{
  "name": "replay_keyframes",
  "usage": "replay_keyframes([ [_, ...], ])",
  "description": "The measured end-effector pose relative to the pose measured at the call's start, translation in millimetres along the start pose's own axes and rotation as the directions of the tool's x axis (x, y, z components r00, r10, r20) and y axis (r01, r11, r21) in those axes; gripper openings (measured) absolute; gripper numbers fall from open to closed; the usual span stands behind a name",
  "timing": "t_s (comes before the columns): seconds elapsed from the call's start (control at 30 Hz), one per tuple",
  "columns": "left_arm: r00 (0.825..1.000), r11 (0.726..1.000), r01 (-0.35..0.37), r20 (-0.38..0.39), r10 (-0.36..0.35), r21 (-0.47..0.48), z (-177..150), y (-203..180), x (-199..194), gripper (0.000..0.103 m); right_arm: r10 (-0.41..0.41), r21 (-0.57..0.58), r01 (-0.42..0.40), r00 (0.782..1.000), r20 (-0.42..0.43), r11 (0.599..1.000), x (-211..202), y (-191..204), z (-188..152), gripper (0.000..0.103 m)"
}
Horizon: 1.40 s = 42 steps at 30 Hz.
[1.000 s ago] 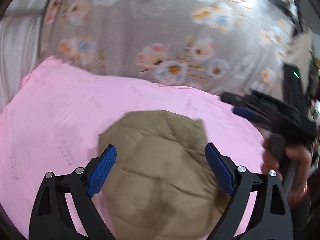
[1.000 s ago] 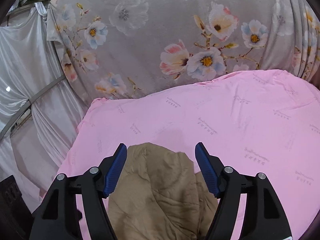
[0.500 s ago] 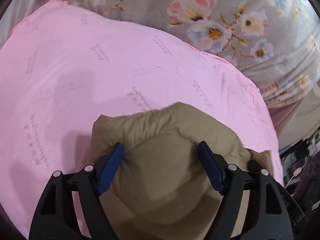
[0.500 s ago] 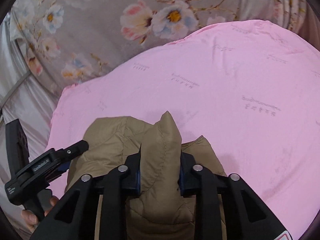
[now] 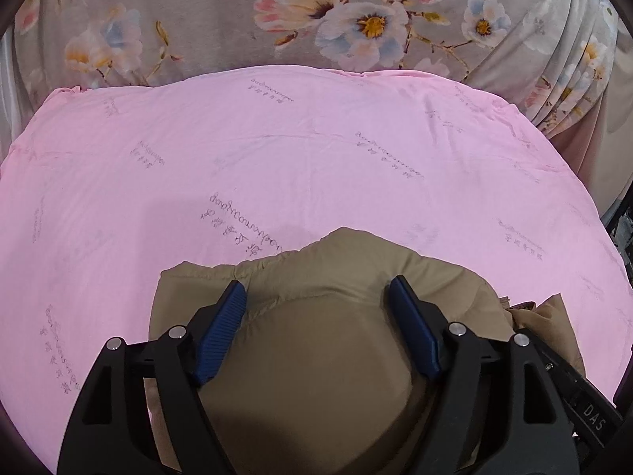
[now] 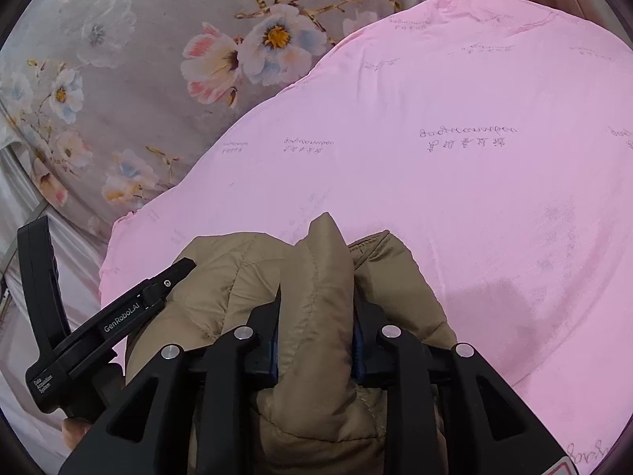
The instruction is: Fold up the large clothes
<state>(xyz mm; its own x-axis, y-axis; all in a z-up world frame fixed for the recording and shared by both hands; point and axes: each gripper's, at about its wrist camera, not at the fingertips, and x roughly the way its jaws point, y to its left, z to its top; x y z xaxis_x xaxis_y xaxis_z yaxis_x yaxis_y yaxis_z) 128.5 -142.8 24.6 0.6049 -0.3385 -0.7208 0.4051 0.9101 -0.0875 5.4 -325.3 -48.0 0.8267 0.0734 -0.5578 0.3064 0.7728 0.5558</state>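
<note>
Pink printed sheet (image 5: 316,150) fills our view more than a second ago, with flowered grey cloth (image 5: 205,19) behind it. Our left gripper (image 5: 316,308) has sunk onto the tan puffer jacket (image 5: 328,277); its jaws have narrowed, pads pressed against a wide padded bulge. Our right gripper (image 6: 314,340), gaping a second ago, has just been easing slightly yet stands clenched on a quilted fold (a ridge pointing away from us). That jacket lies bunched at the sheet's near edge; we cannot tell its long axis.

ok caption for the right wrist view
Right gripper pinching a ridge of the tan puffer jacket on the pink sheet.
</note>
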Motion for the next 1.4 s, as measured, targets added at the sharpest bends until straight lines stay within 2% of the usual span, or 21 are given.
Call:
replay_keyframes([
  [0.27,0.999,0.999,-0.034,0.002,0.034,0.007,-2.6,-3.2,12.3,0.074,0.028,0.031,-0.028,0.999,-0.028,0.999,13.7,-10.8,0.9,0.025],
  [0.63,0.998,0.998,-0.065,-0.003,0.065,0.026,-5.1,-6.4,19.6,0.076,0.039,0.053,-0.038,0.999,-0.025,0.998,18.8,-18.8,-0.9,0.024],
  [0.77,0.998,0.999,-0.052,-0.016,0.053,0.016,-3.6,-3.9,18.0,0.077,0.099,0.076,-0.095,0.994,-0.046,0.993,17.5,-26.7,5.6,0.026],
  [0.83,0.998,0.999,-0.045,-0.034,0.045,0.001,-4.1,0.6,8.4,0.078,0.068,0.059,-0.064,0.996,-0.065,0.996,1.3,-25.7,11.7,0.026],
  [0.87,0.998,0.999,-0.040,-0.041,0.040,-0.006,-6.0,3.4,-3.7,0.078,0.052,0.044,-0.050,0.997,-0.049,0.998,-15.0,-23.2,14.4,0.029],
  [0.9,0.999,0.999,-0.030,-0.043,0.029,-0.017,-8.7,5.6,-15.6,0.078,0.053,0.026,-0.052,0.999,-0.013,0.998,-36.0,-21.2,15.8,0.035],
  [0.97,0.999,0.999,0.020,-0.039,-0.021,-0.034,-19.0,11.7,-51.4,0.078,0.070,-0.049,-0.068,0.997,0.038,0.996,-84.0,-16.4,14.4,0.035],
  [1.03,0.999,0.999,0.030,-0.031,-0.031,-0.023,-34.7,14.5,-86.4,0.078,0.036,-0.126,-0.031,0.999,0.035,0.992,-118.2,-12.6,5.1,0.035],
  [1.1,0.997,0.998,0.060,-0.040,-0.060,-0.022,-57.8,16.8,-115.1,0.078,0.016,-0.192,-0.015,1.000,0.003,0.981,-142.8,-11.3,-15.1,0.028],
  [1.13,0.996,0.997,0.075,-0.051,-0.077,-0.027,-68.3,16.7,-123.7,0.078,0.009,-0.221,-0.015,0.999,-0.030,0.975,-150.7,-10.0,-29.3,0.020],
  [1.23,0.988,0.991,0.118,-0.090,-0.123,-0.062,-102.4,16.6,-143.5,0.078,-0.009,-0.254,-0.017,0.995,-0.103,0.967,-157.6,-11.2,-63.5,0.009],
  [1.4,0.990,0.996,0.079,-0.110,-0.083,-0.036,-137.1,11.0,-156.2,0.078,-0.087,-0.322,0.031,0.983,-0.163,0.946,-141.9,-6.9,-105.2,0.005],
])
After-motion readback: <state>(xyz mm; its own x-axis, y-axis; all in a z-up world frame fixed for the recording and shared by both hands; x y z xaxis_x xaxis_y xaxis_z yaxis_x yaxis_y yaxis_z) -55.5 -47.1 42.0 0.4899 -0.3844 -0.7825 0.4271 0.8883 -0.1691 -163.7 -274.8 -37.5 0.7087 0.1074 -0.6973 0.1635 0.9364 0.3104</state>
